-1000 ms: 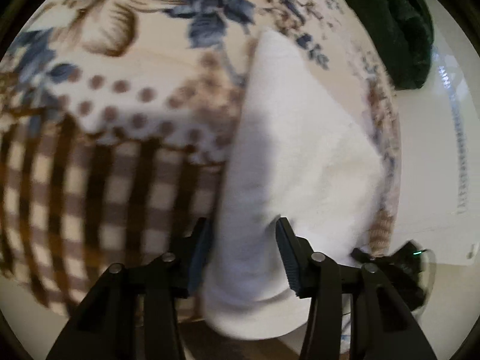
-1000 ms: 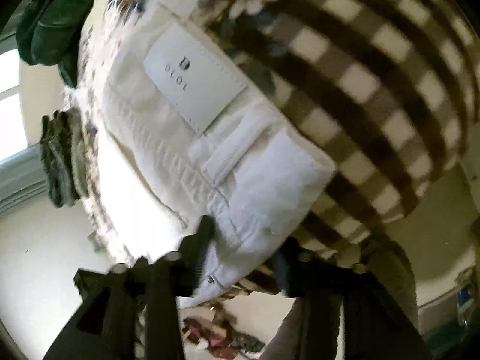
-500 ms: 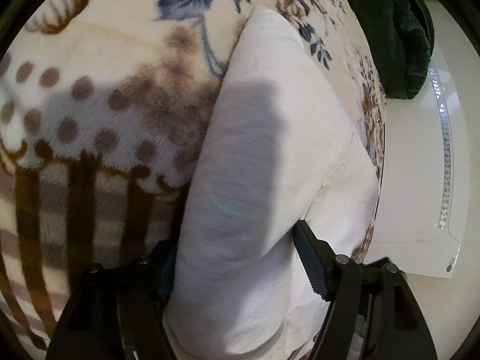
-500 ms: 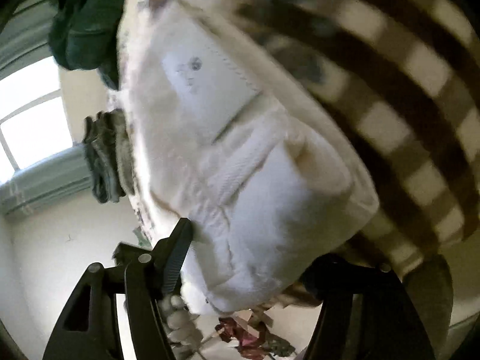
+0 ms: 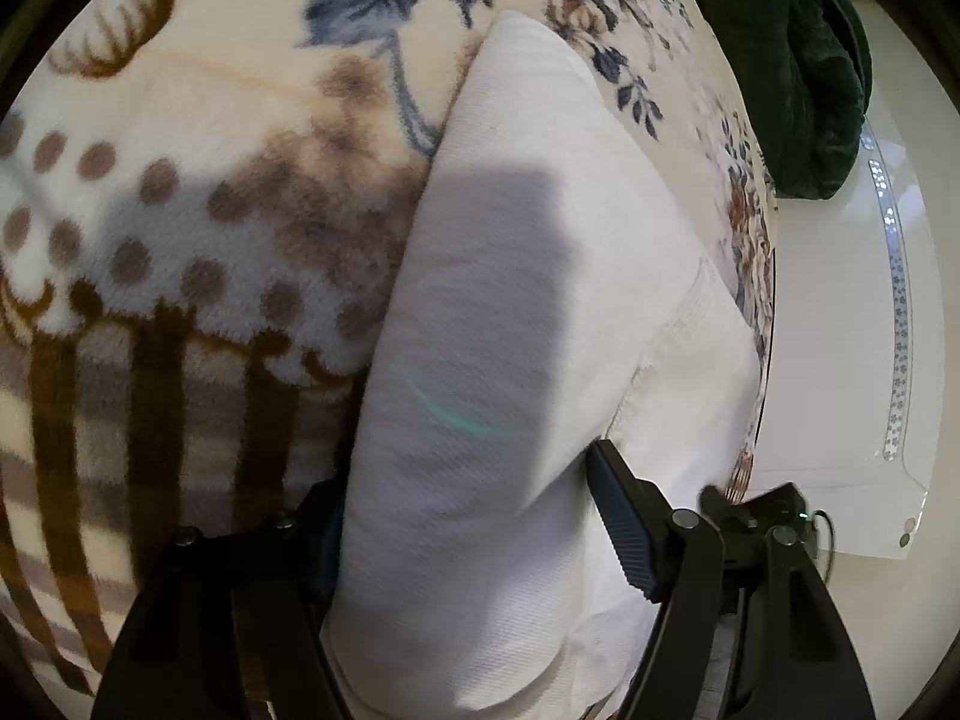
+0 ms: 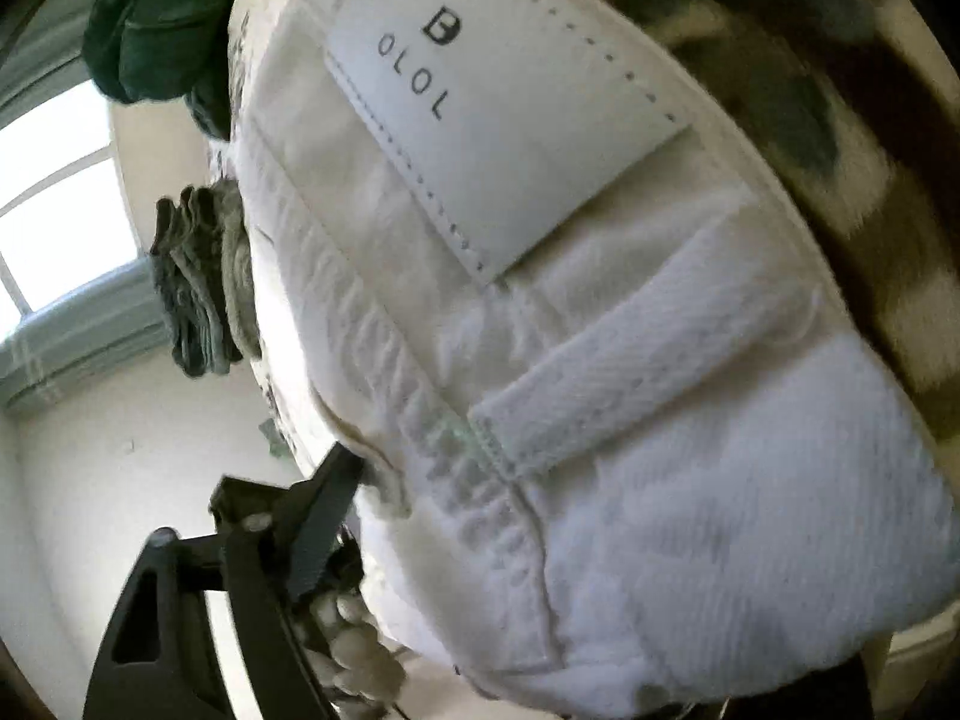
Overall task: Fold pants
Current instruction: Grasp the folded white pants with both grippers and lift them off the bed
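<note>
The white pants (image 5: 540, 240) lie folded into a thick bundle on a patterned blanket (image 5: 180, 150). My left gripper (image 5: 474, 540) straddles one end of the bundle with its jaws wide apart. Its right finger (image 5: 624, 534) lies against the fabric and the left finger is half buried under it. In the right wrist view the waistband end of the pants (image 6: 660, 480) fills the picture, with a white label (image 6: 498, 120) and a belt loop (image 6: 630, 378). My right gripper (image 6: 600, 570) is closing on this end. One finger (image 6: 336, 492) presses the edge and the other is hidden.
A dark green garment (image 5: 798, 60) lies at the blanket's far end, also seen as a dark green heap (image 6: 150, 30). A grey-green folded stack (image 6: 198, 282) sits at the blanket's edge. A white sheet (image 5: 840, 330) lies beyond the blanket. A black device with a green light (image 5: 762, 510) pokes in beside the pants.
My left gripper has opened wider and sunk over the bundle, then kept still. My right gripper has pushed in along the waistband end, so the label now looms larger.
</note>
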`<state>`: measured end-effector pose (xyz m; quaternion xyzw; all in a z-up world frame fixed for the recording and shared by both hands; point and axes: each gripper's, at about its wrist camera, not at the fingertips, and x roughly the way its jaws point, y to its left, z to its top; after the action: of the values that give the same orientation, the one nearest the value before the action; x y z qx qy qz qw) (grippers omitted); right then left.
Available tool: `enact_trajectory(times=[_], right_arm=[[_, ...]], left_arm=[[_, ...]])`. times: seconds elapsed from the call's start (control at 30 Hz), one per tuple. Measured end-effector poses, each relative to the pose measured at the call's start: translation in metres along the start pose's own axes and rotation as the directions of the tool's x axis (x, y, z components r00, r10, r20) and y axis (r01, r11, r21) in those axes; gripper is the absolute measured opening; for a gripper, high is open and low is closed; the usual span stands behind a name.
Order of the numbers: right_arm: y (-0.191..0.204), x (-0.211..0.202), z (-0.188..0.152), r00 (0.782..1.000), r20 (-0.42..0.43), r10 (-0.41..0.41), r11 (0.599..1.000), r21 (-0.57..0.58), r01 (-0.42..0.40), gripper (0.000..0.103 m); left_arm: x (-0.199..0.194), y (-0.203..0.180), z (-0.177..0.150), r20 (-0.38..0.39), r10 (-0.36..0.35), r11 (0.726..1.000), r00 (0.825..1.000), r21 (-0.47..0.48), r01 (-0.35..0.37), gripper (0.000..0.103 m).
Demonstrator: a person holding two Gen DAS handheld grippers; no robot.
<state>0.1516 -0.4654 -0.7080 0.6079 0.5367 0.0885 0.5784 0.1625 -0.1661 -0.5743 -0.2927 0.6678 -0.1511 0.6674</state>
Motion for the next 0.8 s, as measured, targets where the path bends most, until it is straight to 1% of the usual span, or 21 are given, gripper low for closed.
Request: enact_trajectory(times=[0.03,0.07,0.1,0.13,0.17,0.2,0.23,0.3,0.33,0.37,0.4,0.47,0.53,0.57,0.6,0.63,0.67,0.73,0.77,0.8], right_arm=[[0.007,-0.005,-0.003,0.999,0.008,0.046,0.999,-0.013,-0.046,0.055],[0.013,-0.009,-0.006,0.997,0.013,0.072,0.997,-0.036,-0.071,0.054],[0.021,-0.013,-0.009,0.998,0.018,0.064,0.995,-0.072,-0.062,0.054],[0.024,-0.011,-0.009,0.999,0.015,0.042,0.995,-0.089,-0.041,0.055],[0.021,-0.005,-0.008,1.000,0.012,-0.001,0.996,-0.090,0.002,0.056],[0.012,-0.001,-0.004,0.998,0.011,-0.069,0.994,-0.082,0.070,0.066],[0.006,0.005,0.001,0.992,0.008,-0.123,0.991,-0.060,0.123,0.069],[-0.008,0.008,0.011,0.998,0.006,-0.066,0.998,-0.018,0.066,0.069],[-0.007,0.009,0.011,0.999,0.009,-0.053,0.999,-0.002,0.053,0.069],[-0.005,0.009,0.010,0.999,0.011,-0.035,0.999,0.009,0.035,0.069],[0.000,0.014,0.010,1.000,0.016,0.011,1.000,0.015,-0.012,0.069],[0.006,0.014,0.003,0.998,0.013,0.061,0.998,-0.004,-0.061,0.067],[0.017,0.022,0.002,1.000,0.012,-0.018,0.997,-0.068,0.019,0.051],[0.016,0.024,0.003,0.999,0.017,-0.036,0.997,-0.072,0.037,0.050],[0.012,0.027,0.003,0.999,0.024,-0.034,0.998,-0.047,0.036,0.045],[0.013,0.030,0.004,0.999,0.035,-0.035,0.999,-0.032,0.036,0.041],[0.019,0.033,0.000,0.998,0.046,-0.044,0.998,-0.033,0.045,0.039],[0.038,0.032,-0.004,0.993,0.073,-0.094,0.993,-0.067,0.099,0.034],[0.044,0.035,-0.008,0.991,0.081,-0.106,0.991,-0.076,0.112,0.034],[0.053,0.029,-0.010,0.990,0.088,-0.114,0.989,-0.082,0.121,0.033]], left_arm=[[0.001,-0.001,0.000,0.001,-0.004,1.000,1.000,-0.004,0.004,0.068],[0.001,-0.001,0.000,0.000,-0.009,1.000,1.000,-0.007,0.009,0.069],[0.001,0.000,0.000,0.000,-0.013,1.000,1.000,-0.008,0.013,0.069],[0.001,0.000,-0.001,-0.002,-0.014,1.000,1.000,-0.008,0.014,0.069],[0.002,0.000,-0.001,-0.005,-0.011,1.000,1.000,-0.002,0.011,0.069],[0.002,0.000,-0.001,-0.007,-0.007,1.000,1.000,0.003,0.007,0.069],[0.003,-0.002,-0.001,-0.009,0.001,1.000,1.000,0.010,-0.001,0.069],[0.002,-0.005,-0.002,-0.003,0.016,1.000,1.000,0.022,-0.016,0.069],[0.002,-0.006,-0.003,0.006,0.015,1.000,1.000,0.025,-0.015,0.068],[0.000,-0.008,-0.004,0.021,0.010,1.000,1.000,0.025,-0.011,0.065],[-0.001,-0.010,-0.006,0.040,0.006,0.999,0.999,0.034,-0.007,0.062],[-0.005,-0.012,-0.009,0.056,-0.002,0.999,0.998,0.049,0.000,0.052],[-0.007,-0.013,-0.012,0.066,-0.005,0.998,0.998,0.064,0.001,0.046],[-0.008,-0.014,-0.012,0.069,-0.001,0.998,0.998,0.069,-0.004,0.043],[-0.008,-0.015,-0.013,0.070,-0.002,0.997,0.998,0.075,-0.003,0.041],[-0.008,-0.016,-0.013,0.071,-0.001,0.996,0.997,0.088,-0.005,0.036],[-0.009,-0.020,-0.014,0.078,0.006,0.995,0.997,0.103,-0.014,0.032],[-0.015,-0.028,-0.017,0.097,0.012,0.992,0.995,0.121,-0.024,0.027],[-0.019,-0.032,-0.017,0.106,0.014,0.992,0.994,0.122,-0.027,0.026],[-0.026,-0.035,-0.018,0.113,0.010,0.993,0.994,0.119,-0.024,0.025]])
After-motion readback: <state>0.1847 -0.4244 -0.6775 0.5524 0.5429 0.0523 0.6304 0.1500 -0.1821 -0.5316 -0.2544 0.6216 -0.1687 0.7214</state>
